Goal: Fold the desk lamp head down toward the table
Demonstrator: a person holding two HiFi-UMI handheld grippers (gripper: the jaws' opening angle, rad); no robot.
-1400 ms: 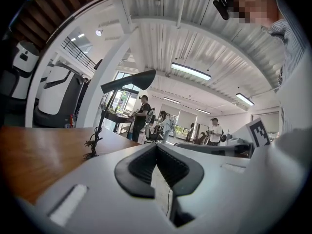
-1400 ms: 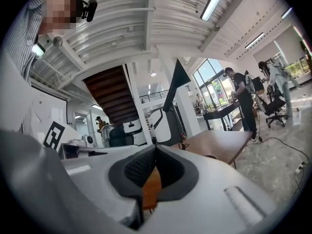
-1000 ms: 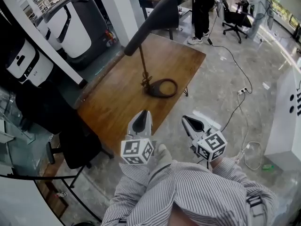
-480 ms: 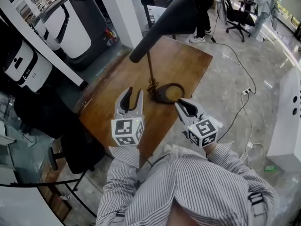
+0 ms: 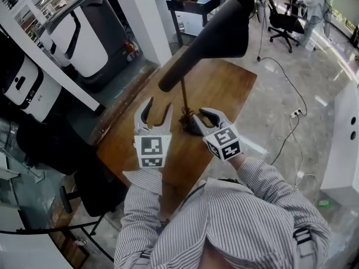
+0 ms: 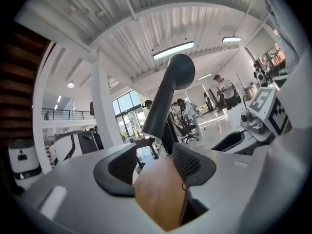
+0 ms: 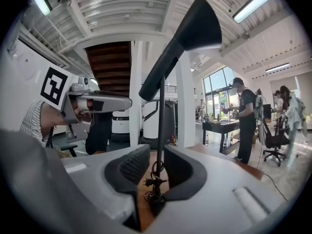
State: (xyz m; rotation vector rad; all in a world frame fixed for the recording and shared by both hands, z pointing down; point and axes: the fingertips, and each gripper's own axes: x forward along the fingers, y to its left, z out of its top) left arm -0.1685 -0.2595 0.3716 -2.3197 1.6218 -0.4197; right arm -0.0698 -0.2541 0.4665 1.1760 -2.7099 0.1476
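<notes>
The black desk lamp stands on the wooden table (image 5: 224, 88). Its cone head (image 5: 224, 27) is raised high on a thin stem (image 5: 184, 100), and my right gripper partly hides the ring base (image 5: 193, 126). My left gripper (image 5: 156, 107) hovers left of the stem, level; its jaws are opening with nothing between them. My right gripper (image 5: 203, 115) is at the base, open by a narrow gap. The right gripper view shows the stem (image 7: 160, 121) and coiled cord (image 7: 153, 184) just beyond its jaws (image 7: 157, 167). The left gripper view shows the lamp head (image 6: 180, 72) above its jaws (image 6: 153, 167).
White machines (image 5: 84, 32) stand left of the table and a black chair (image 5: 95, 184) is at its near-left corner. Behind are a black desk (image 5: 193, 4) and an office chair (image 5: 280, 21). A cable (image 5: 280, 72) runs over the tiled floor on the right.
Both grippers have moved forward from the table's near edge to either side of the lamp stem. The left gripper's jaws have opened from shut and it has rolled.
</notes>
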